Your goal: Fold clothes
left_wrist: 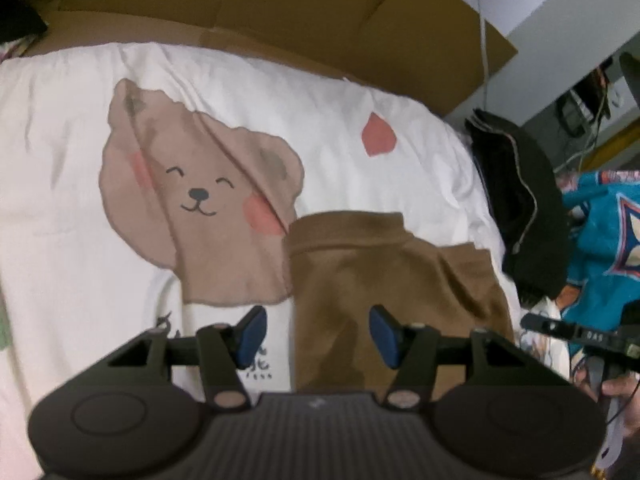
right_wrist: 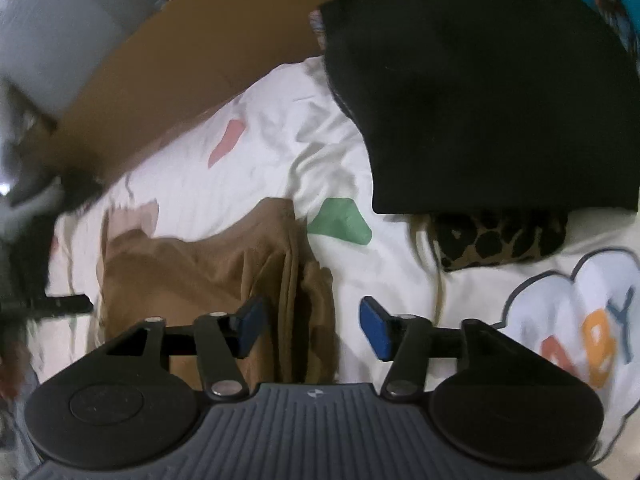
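Note:
A brown garment (left_wrist: 384,276) lies folded on the white bear-print bedsheet (left_wrist: 240,92). In the right wrist view the brown garment (right_wrist: 208,272) lies lower left, its folded edge running up the middle. My left gripper (left_wrist: 318,334) is open and empty, hovering over the garment's left edge. My right gripper (right_wrist: 312,326) is open and empty, above the garment's right edge and the sheet (right_wrist: 280,144). The right gripper's body (left_wrist: 576,332) shows at the left wrist view's right edge.
A black folded garment pile (right_wrist: 480,92) sits on a leopard-print piece (right_wrist: 500,240) to the right. A teal jersey (left_wrist: 600,240) lies beyond the black pile (left_wrist: 520,208). Brown cardboard (left_wrist: 280,4) lines the far side of the bed.

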Tool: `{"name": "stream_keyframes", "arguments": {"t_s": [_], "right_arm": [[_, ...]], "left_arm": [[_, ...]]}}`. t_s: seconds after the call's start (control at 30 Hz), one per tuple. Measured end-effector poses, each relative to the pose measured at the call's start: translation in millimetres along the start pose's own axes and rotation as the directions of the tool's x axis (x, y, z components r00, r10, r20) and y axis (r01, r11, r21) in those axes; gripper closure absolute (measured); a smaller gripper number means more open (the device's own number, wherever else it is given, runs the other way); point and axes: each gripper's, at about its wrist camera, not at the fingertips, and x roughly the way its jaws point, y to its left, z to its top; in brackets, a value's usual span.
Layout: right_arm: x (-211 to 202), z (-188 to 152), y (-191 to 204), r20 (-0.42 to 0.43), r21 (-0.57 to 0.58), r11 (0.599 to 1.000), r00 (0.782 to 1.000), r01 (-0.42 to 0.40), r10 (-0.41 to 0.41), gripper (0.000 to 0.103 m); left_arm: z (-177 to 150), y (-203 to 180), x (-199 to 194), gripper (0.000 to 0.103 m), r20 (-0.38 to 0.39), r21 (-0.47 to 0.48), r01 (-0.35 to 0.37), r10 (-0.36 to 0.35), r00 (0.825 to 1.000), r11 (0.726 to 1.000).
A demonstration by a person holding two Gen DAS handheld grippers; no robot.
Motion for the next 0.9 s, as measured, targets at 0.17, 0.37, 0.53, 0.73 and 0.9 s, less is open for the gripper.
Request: {"name": "stream_keyframes", "arguments": {"t_s": [0.17, 0.37, 0.53, 0.73, 0.9], "right_arm": [[23, 7, 10, -0.031, -0.038, 0.999, 0.999, -0.009, 0.008, 0.041], [36, 15, 22, -0.012, -0.103, 0.995, 1.0, 0.02, -0.021, 0.041], [35, 23, 28, 0.035, -0.164, 0.983, 0.996, 0.082, -0.077, 0.042], [28, 29, 35, -0.007, -0.167, 0.986, 1.0, 0.016, -0.017, 0.051], [46, 30, 42, -0.089, -0.128, 0.992, 0.996, -0.006, -0.005, 0.063]], "left_arm": [[0, 2, 18, 0.041, -0.018, -0.044, -0.015, 0.014, 1.0, 0.999], [-2, 5, 24, 0.041, -0.017, -0.062, -0.013, 0.012, 1.0, 0.998], [5, 5, 23, 0.042, 0.005, -0.053, -0.019, 0.019, 1.0, 0.998], [21, 6, 26, 0.043, 0.043, -0.064, -0.012, 0.015, 0.999, 0.998], [30, 11, 42, 0.055, 0.01, -0.105, -0.007, 0.008, 1.0, 0.994]]}}
